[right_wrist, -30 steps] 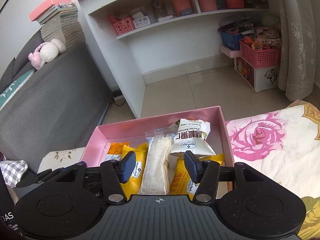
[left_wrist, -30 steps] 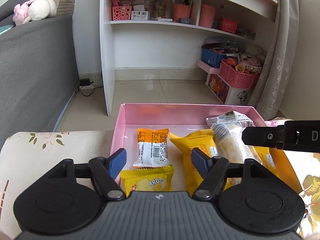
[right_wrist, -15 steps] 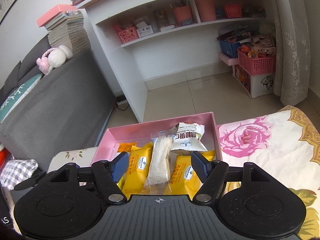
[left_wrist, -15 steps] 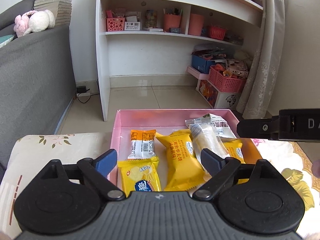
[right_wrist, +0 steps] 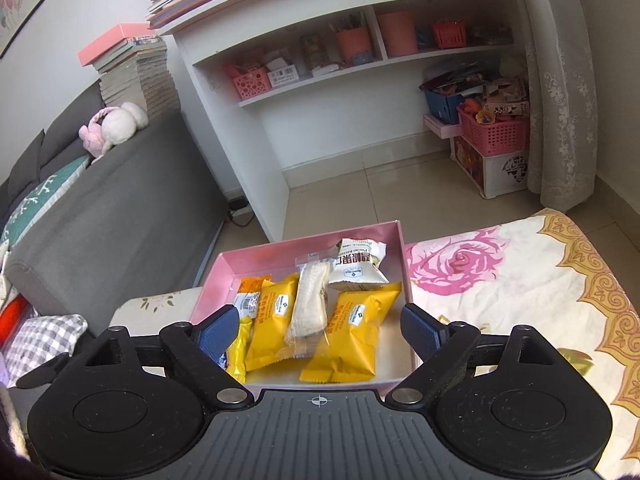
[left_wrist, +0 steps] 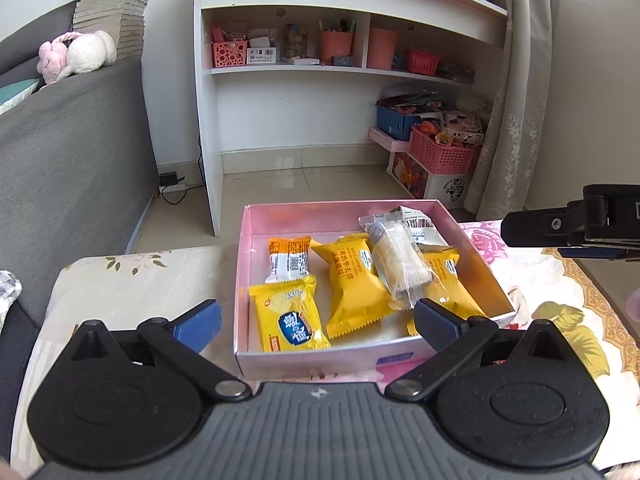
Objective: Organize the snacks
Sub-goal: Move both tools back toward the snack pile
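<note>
Sitting in a bedroom-like corner: white shelf unit (left_wrist: 340,80) behind, grey sofa (left_wrist: 72,160) to the left, flowered cloth (right_wrist: 520,280) covering the surface in front.

Resting on that cloth, the pink box (left_wrist: 244,280), holding all the snacks in view: an orange-and-white packet (left_wrist: 289,260) at the back left, a yellow chip bag (left_wrist: 289,320) in front of it, a yellow cake pack (left_wrist: 352,280) in the middle, a clear-wrapped pastry (left_wrist: 396,268) lying across a second yellow pack (right_wrist: 356,336), and a white nut bag (right_wrist: 358,266) at the far right corner.

Hovering over the near edge, the left gripper (left_wrist: 316,326), jaws opening, nothing between them. Likewise the right gripper (right_wrist: 318,330), jaws opening and empty above the packs.

Probably backing off after a placement. Worth keeping both sets of fingers clear of the wrappers, avoiding snagging the pastry perched on top, and checking the cloth for stray snacks; none showing outside the box.
</note>
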